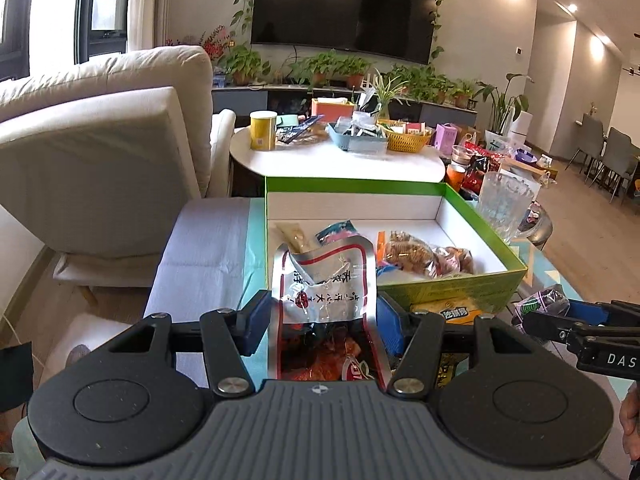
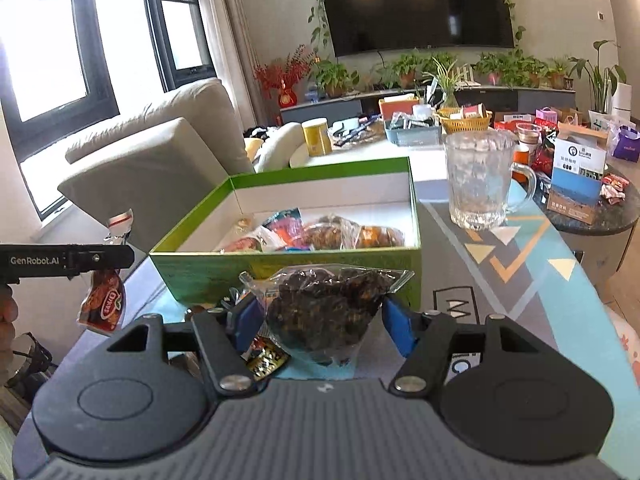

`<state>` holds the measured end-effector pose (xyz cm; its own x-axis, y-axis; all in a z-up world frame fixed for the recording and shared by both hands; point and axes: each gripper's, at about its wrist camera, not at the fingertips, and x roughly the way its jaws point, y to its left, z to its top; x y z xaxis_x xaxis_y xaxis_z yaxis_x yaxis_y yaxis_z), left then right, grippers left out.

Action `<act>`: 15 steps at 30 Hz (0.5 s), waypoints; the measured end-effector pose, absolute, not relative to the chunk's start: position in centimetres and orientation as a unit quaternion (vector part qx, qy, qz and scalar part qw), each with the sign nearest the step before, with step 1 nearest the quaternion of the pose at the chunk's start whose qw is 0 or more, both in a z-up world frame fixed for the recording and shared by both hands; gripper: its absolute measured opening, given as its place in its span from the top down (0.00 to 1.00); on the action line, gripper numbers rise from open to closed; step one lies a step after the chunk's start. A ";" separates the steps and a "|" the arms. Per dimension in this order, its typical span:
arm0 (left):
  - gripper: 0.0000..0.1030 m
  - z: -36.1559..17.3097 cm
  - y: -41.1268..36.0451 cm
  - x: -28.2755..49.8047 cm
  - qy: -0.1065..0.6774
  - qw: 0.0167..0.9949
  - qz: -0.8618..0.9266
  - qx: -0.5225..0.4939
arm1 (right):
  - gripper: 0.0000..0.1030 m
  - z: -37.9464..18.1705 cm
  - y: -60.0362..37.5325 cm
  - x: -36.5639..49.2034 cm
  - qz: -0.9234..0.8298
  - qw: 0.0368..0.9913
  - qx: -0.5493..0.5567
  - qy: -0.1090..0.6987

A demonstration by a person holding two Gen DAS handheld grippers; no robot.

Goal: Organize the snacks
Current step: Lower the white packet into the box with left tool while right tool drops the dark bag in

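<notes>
My left gripper is shut on a silver and red snack packet, held just in front of the green box; it also shows in the right wrist view. My right gripper is shut on a clear bag of dark snacks, close to the box's near wall. That bag shows in the left wrist view too. The box holds several snack packs. A yellow packet lies on the table by the box.
A glass mug stands right of the box on the patterned table mat. A round white table behind holds a yellow can, baskets and boxes. A beige sofa is at the left. More clutter sits on a dark side table.
</notes>
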<state>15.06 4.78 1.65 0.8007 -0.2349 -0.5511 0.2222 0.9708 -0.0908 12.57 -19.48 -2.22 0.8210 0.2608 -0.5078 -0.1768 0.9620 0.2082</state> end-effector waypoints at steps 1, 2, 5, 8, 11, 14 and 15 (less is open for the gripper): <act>0.49 1.7 4.7 15.0 0.291 0.949 -0.122 -0.011 | 0.37 -2.1 -19.5 12.5 0.116 0.952 0.077 0.274; 0.49 1.7 4.7 15.0 0.291 0.949 -0.123 -0.011 | 0.37 -1.9 -19.5 12.5 0.116 0.952 0.078 0.271; 0.49 1.7 4.6 14.9 0.292 0.948 -0.124 -0.009 | 0.37 -1.6 -19.6 12.4 0.117 0.953 0.083 0.266; 0.49 1.6 4.7 14.8 0.293 0.948 -0.125 -0.012 | 0.37 -1.3 -19.6 12.3 0.118 0.954 0.087 0.262; 0.49 1.8 4.7 14.9 0.291 0.949 -0.124 -0.011 | 0.37 -1.0 -19.6 12.3 0.118 0.955 0.088 0.257; 0.49 1.9 4.7 15.0 0.289 0.949 -0.124 -0.012 | 0.37 -0.6 -19.5 12.4 0.119 0.956 0.088 0.252; 0.49 1.9 4.6 15.0 0.289 0.949 -0.123 -0.012 | 0.37 -0.4 -19.5 12.4 0.120 0.957 0.088 0.249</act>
